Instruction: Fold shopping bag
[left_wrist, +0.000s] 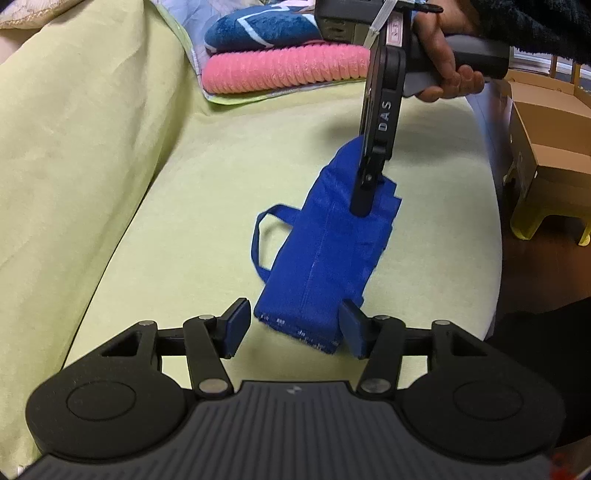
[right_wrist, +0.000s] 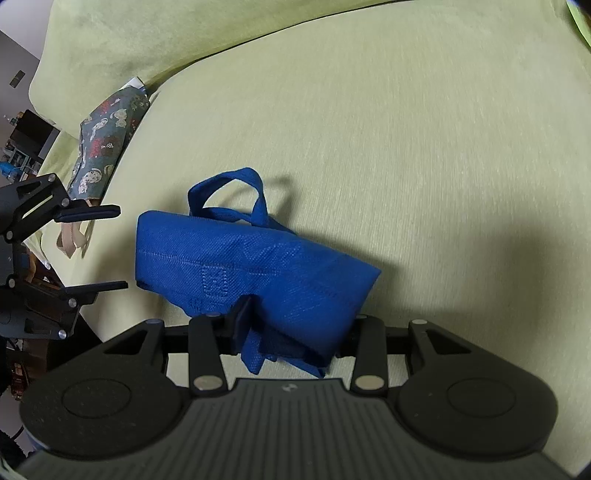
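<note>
Bag (left_wrist: 325, 258): blue, folded into a narrow bundle; lies on the green sofa seat (left_wrist: 184, 221); one handle loop (left_wrist: 264, 236) sticks out to the side, seen upright in the right wrist view; stitched seam runs along its length.
Right gripper (left_wrist: 364, 201): comes down from above, held by a hand (left_wrist: 443, 55) in a dark sleeve; its fingers are pinched on the far end of the bag; in its own view the bag's end sits bunched between the two fingers.
Left gripper (left_wrist: 293, 328): fingers spread wide, one on each side of the bag's near end; left finger apart from the cloth, right finger just beside or touching it, cannot tell which; holds nothing.
Sofa back (left_wrist: 74, 129): same green, rising on the left.
Far end of seat: pink cushion (left_wrist: 284, 70) with a blue one (left_wrist: 258, 31) stacked on top.
Beside sofa: cardboard box (left_wrist: 546, 129) on a yellow stool (left_wrist: 532, 218).
Right wrist view: patterned bag (right_wrist: 107, 136) leaning against the sofa back.
</note>
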